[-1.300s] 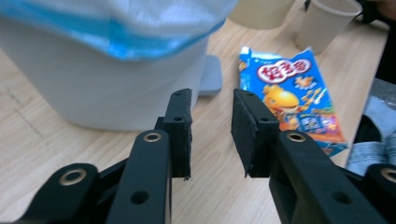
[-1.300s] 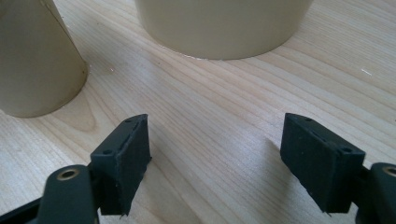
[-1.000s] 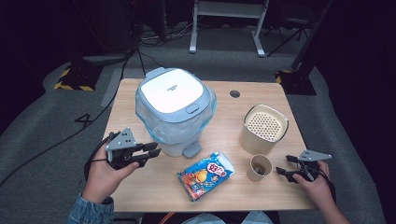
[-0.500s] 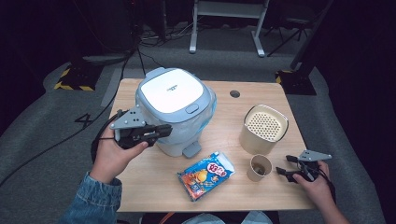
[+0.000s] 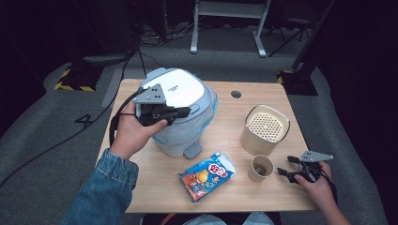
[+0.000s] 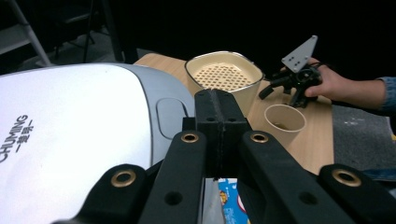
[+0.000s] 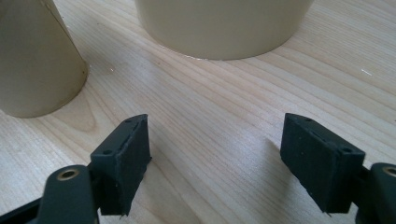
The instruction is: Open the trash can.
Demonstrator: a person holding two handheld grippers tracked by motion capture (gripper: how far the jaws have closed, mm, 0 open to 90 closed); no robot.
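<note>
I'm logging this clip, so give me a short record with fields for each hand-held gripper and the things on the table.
left hand-held gripper: shut, empty, over the lid of the white cooker
right hand-held gripper: open, empty, low over the table, beside the paper cup
cream container: upright, perforated top, behind the cup
snack packet: flat, in front of the cooker

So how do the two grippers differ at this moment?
The left gripper is shut with its fingers pressed together; the right gripper is open and holds nothing. The left is raised over the cooker lid; the right sits low on the table beside the paper cup. Both are hand-held.
</note>
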